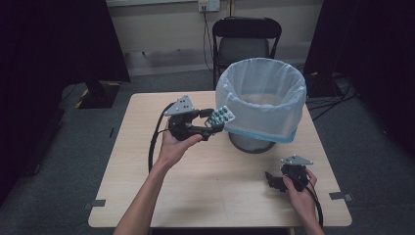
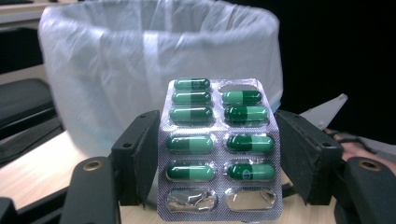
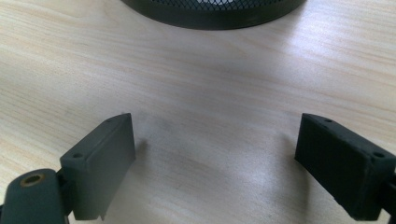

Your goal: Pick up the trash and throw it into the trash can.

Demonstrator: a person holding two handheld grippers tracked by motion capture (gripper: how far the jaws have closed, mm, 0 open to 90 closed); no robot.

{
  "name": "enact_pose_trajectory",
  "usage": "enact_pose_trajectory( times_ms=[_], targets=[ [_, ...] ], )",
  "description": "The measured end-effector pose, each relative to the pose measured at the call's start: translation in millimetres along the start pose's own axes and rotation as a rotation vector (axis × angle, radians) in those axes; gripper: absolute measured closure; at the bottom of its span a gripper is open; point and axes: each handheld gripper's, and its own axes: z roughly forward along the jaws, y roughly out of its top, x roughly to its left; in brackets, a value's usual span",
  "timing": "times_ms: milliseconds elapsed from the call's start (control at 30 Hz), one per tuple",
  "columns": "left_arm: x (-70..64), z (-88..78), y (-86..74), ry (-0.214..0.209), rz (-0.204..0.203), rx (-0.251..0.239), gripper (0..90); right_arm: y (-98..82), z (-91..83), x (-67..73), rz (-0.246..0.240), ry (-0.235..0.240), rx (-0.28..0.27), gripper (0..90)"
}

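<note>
A silver blister pack of green capsules (image 2: 218, 148) stands upright between the jaws of my left gripper (image 2: 217, 158), which is shut on it. Some of its pockets are empty. In the high view the pack (image 1: 219, 116) is held by the left gripper (image 1: 211, 123) just left of the waste bin (image 1: 262, 98), close to its rim. The bin is black mesh lined with a pale blue-white bag (image 2: 140, 60). My right gripper (image 3: 215, 158) rests low over the wooden table (image 3: 196, 84) with its jaws wide apart and nothing between them; in the high view it (image 1: 274, 180) sits near the table's front right.
The bin's black mesh base (image 3: 210, 11) lies ahead of the right gripper. A black folding chair (image 1: 244, 41) stands behind the table. Bare tabletop (image 1: 215, 191) stretches between the two hands, with the front edge close to the right hand.
</note>
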Motion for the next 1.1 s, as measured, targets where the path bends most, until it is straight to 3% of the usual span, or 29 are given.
enact_pose_trajectory(
  times_ms=[367, 500, 833, 900, 1100],
  targets=[
    [7.9, 7.8, 28.7, -0.010, 0.007, -0.048, 34.1, 0.0, 0.0, 0.0, 0.000, 0.000, 0.000, 11.1],
    [11.8, 14.4, 46.2, -0.015, 0.027, -0.066, 34.1, 0.0, 0.1, -0.1, 0.000, 0.002, -0.001, 11.2],
    [27.7, 38.2, 72.3, -0.009, 0.030, -0.055, 34.1, 0.0, 0.1, -0.1, 0.000, 0.002, -0.001, 11.2],
    [32.7, 47.8, 78.8, -0.012, 0.012, -0.048, 34.2, 0.0, 0.0, 0.0, 0.001, 0.000, 0.000, 11.1],
    [35.3, 63.0, 84.9, -0.022, 0.016, -0.032, 34.1, 0.0, 0.0, 0.0, 0.001, 0.000, 0.000, 11.2]
  ],
)
